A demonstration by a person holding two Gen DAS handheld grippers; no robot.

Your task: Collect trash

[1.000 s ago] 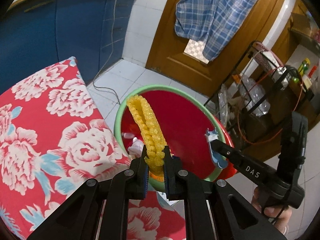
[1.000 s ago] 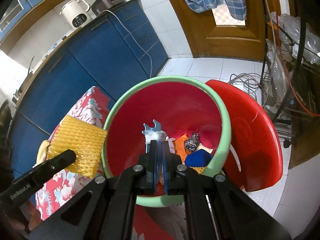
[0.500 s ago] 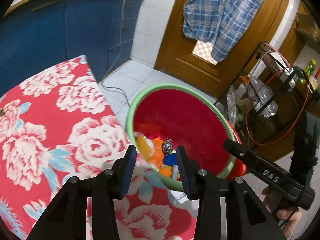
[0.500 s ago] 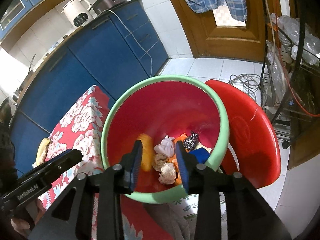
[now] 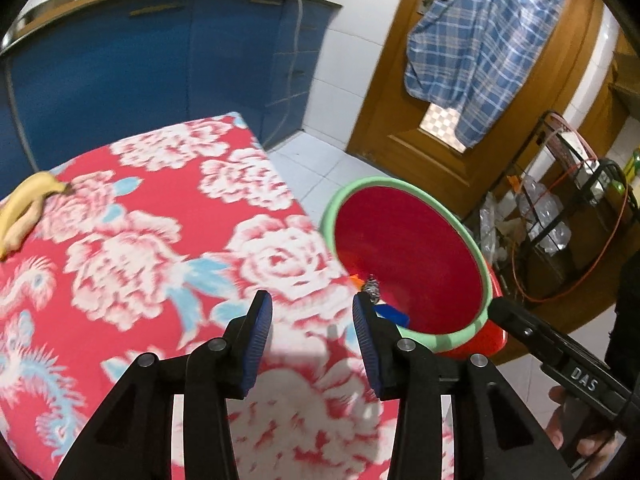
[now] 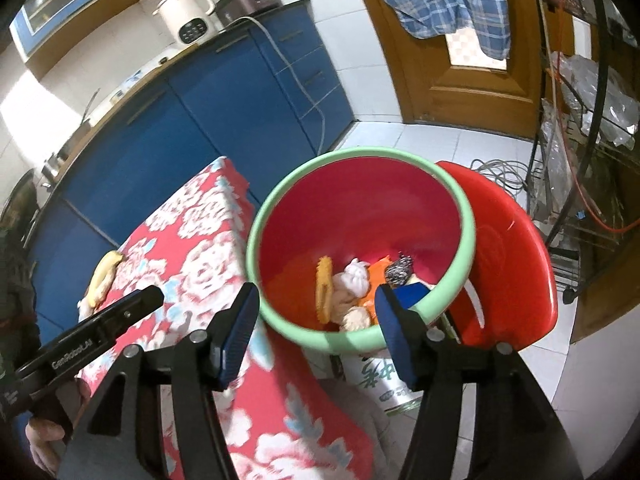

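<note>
Looking through the right wrist view, we see yellow foam netting inside the green-rimmed red plastic basin beside the red floral tablecloth, which the left view hides, both the left gripper and right gripper gaping wide and empty.

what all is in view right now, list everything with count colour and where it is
basin: 1, red inside with green rim, beside the table's end
foam net: 1, yellow, inside the basin
paper wads: a few, white, inside the basin
steel scourer: 1, silver, inside the basin
banana peel: 1, yellow, far end of the tablecloth
tablecloth: 1, red with white flowers, over the table
stool: 1, red, behind the basin
cabinets: a run, blue, along the wall
kettle: 1, white, on the counter
plaid shirt: 1, blue, hanging on the door
left tongs: 1, black with blue pads, open over the tablecloth
right tongs: 1, black with blue pads, open over the basin
</note>
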